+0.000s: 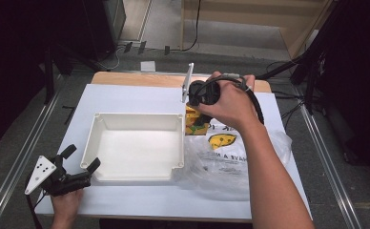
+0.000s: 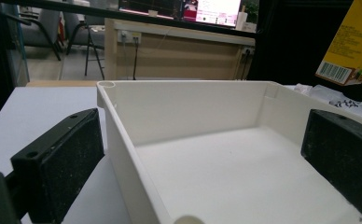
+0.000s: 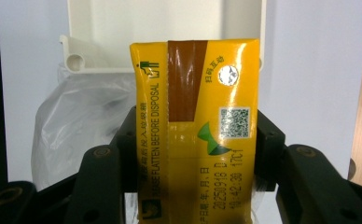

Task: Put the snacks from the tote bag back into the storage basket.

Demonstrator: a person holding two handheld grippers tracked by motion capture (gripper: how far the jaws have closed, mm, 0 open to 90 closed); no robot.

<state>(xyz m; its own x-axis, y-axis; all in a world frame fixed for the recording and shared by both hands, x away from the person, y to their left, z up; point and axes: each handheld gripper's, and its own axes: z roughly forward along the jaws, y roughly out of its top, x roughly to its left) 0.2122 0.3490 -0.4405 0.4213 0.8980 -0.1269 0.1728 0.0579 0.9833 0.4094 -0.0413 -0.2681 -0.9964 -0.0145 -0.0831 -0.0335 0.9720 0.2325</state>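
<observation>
Jaws of right hand-held gripper (image 3: 195,140) clamped on yellow carton (image 3: 195,126)

yellow drink carton (image 3: 195,135) upright, clamped between jaws.

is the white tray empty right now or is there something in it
Empty. The white tray shows a bare floor in the high view and the left gripper view; the yellow carton is clamped in the right gripper, outside it.

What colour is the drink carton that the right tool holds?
The drink carton is yellow, with a brown strip on its top. The right gripper view shows it best.
</observation>
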